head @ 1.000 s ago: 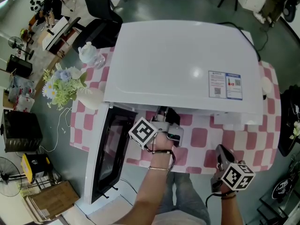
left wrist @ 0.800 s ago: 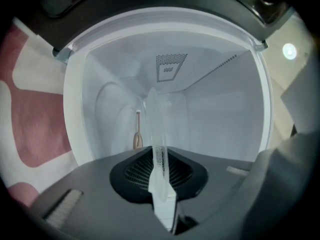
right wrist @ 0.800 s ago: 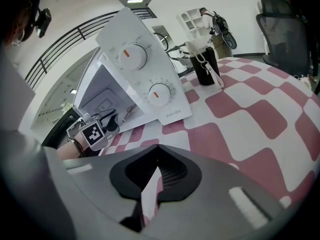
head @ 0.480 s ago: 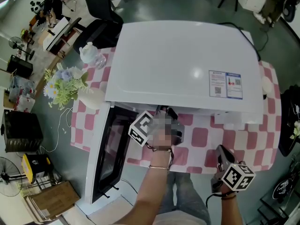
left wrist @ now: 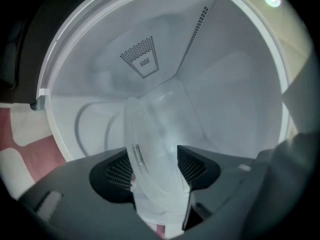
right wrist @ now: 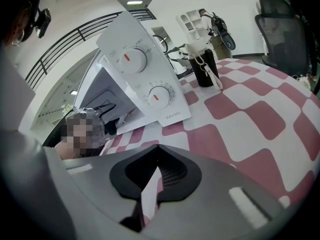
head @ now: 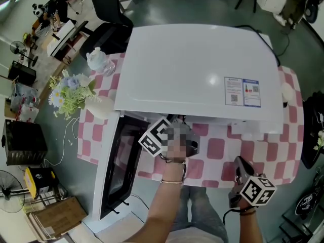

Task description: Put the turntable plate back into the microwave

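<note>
The clear glass turntable plate (left wrist: pixel 159 118) stands on edge, tilted, inside the white microwave cavity (left wrist: pixel 240 84). My left gripper (left wrist: pixel 155 159) reaches into that cavity; its jaws are opening, with the plate's rim still between the pads. From the head view the left gripper (head: pixel 174 126) is at the mouth of the white microwave (head: pixel 202 70), and the plate is hidden there. My right gripper (head: pixel 240 167) rests shut and empty over the checked cloth at the front right; in its own view the right gripper (right wrist: pixel 152 184) faces the microwave's dial panel (right wrist: pixel 145 79).
The microwave door (head: pixel 119 166) hangs open to the left. A flower vase (head: pixel 73 92) and a glass teapot (head: pixel 96 58) stand at the table's left. A black container (right wrist: pixel 204 68) stands beyond the dial panel. The pink-checked tablecloth (head: pixel 217 151) runs along the front.
The left gripper's marker cube has rolled slightly at the microwave's mouth. The right gripper has stayed where it was.
</note>
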A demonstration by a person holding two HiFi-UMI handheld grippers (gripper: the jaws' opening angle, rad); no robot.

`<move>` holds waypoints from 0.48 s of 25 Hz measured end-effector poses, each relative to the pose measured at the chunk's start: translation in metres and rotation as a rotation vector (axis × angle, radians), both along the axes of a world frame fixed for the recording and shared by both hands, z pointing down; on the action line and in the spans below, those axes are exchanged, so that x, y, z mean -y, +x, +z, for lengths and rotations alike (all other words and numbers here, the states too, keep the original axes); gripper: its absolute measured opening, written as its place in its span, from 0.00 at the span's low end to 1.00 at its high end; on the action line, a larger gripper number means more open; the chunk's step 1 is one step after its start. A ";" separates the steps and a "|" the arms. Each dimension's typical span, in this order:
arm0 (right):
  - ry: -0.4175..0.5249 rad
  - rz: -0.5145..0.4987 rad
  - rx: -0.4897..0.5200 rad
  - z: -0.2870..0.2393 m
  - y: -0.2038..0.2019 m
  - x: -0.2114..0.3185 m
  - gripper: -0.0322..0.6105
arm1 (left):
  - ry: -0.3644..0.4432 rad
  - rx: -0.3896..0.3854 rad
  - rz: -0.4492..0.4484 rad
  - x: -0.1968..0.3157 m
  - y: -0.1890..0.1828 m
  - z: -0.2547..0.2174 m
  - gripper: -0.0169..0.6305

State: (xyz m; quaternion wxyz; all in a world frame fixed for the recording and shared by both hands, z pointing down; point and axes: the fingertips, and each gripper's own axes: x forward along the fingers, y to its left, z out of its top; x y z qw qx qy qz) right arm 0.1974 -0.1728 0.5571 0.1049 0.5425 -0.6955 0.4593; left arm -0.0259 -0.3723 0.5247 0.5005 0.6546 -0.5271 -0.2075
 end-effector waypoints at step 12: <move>0.013 -0.016 -0.001 -0.004 -0.003 -0.001 0.06 | -0.046 0.227 0.133 -0.003 0.013 -0.005 0.66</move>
